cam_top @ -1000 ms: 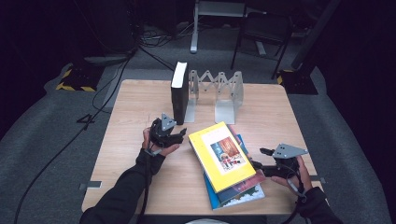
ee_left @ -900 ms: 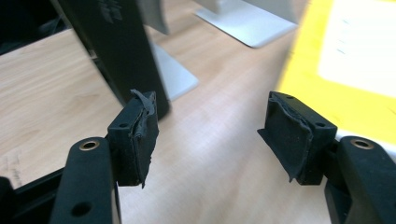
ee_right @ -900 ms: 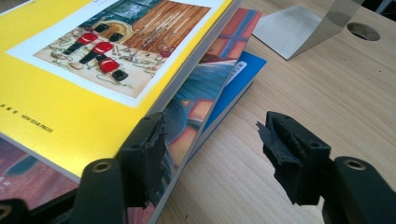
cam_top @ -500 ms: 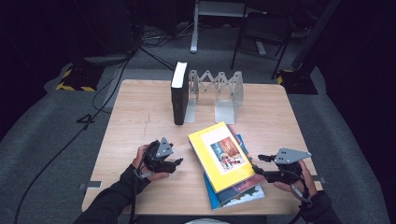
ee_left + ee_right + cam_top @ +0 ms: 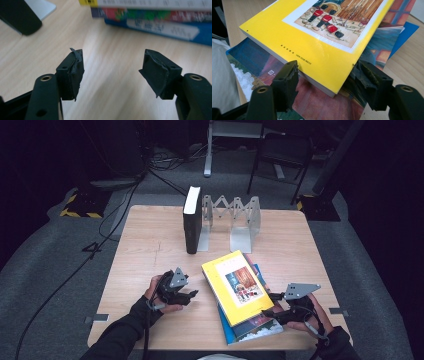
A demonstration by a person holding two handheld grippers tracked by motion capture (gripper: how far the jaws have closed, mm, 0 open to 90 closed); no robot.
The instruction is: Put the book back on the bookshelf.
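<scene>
Table [image 5: 150, 245] spans mid-frame; book rack [image 5: 235, 220] and upright black book [image 5: 192, 225] stand upper centre. Yellow book [image 5: 237, 285] tops the lower-right stack. Right gripper [image 5: 327, 75], jaws just widening, straddles its corner unclamped: close squarely before lifting. Left gripper [image 5: 187, 296] gapes empty beside, leaving the path to the rack clear.

Light wooden table [image 5: 150, 245] stands on grey carpet floor [image 5: 60, 270]. Room beyond is dark. Black cables [image 5: 120, 205] trail over floor at far left, near a yellow-and-black striped block [image 5: 80, 205]. Dark chair [image 5: 277, 155] and pale metal stand [image 5: 210, 150] at far side.
</scene>
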